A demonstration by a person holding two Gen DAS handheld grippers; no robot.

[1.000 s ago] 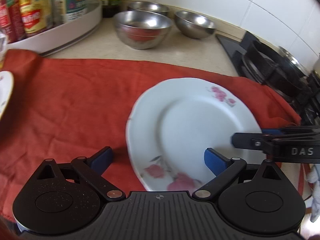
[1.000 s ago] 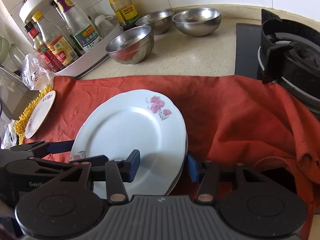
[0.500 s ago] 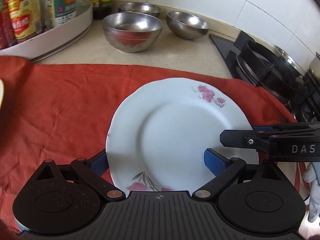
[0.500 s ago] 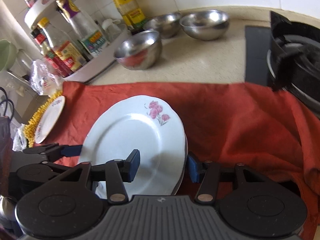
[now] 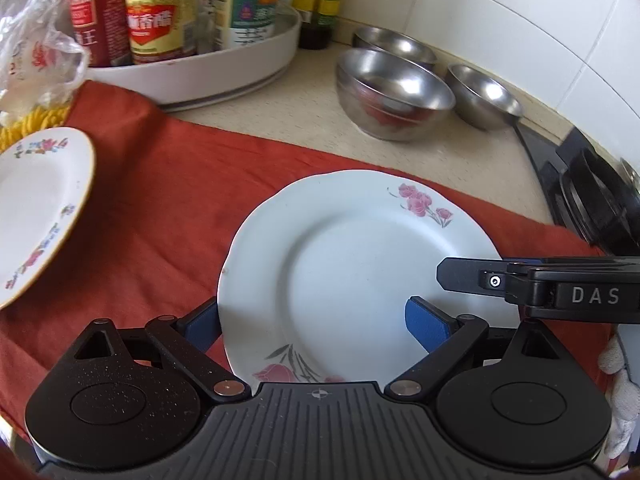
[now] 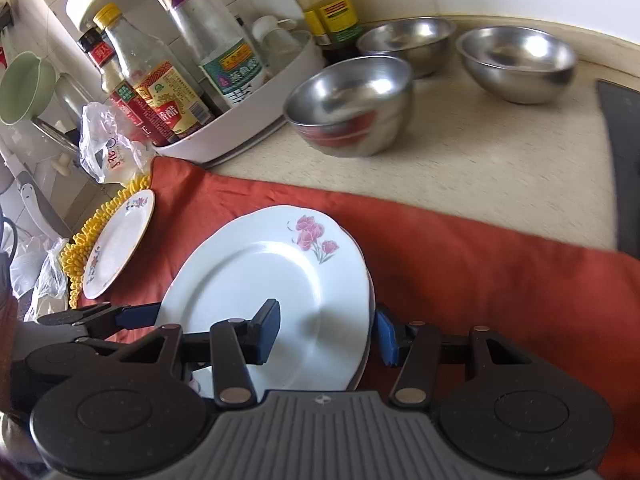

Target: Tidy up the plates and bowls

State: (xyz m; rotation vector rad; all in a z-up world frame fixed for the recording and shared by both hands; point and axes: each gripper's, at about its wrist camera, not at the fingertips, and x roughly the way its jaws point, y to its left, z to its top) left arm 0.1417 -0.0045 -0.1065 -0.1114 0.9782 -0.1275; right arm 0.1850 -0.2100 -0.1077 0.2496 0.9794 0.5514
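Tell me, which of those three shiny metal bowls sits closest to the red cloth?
The largest steel bowl, standing in front of the other two. It is nearest the red cloth and shows a red reflection on its side.

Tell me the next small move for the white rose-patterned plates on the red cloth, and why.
Probably close both grippers. The left gripper and right gripper each straddle opposite rims of the stacked white rose-patterned plates, jaws open, one finger over the face and one outside. The stack rests on the red cloth, so neither grips it yet.

Left hand-held gripper [image 5: 312, 320] pads wide apart, straddling rose plate [image 5: 352, 268] rim.
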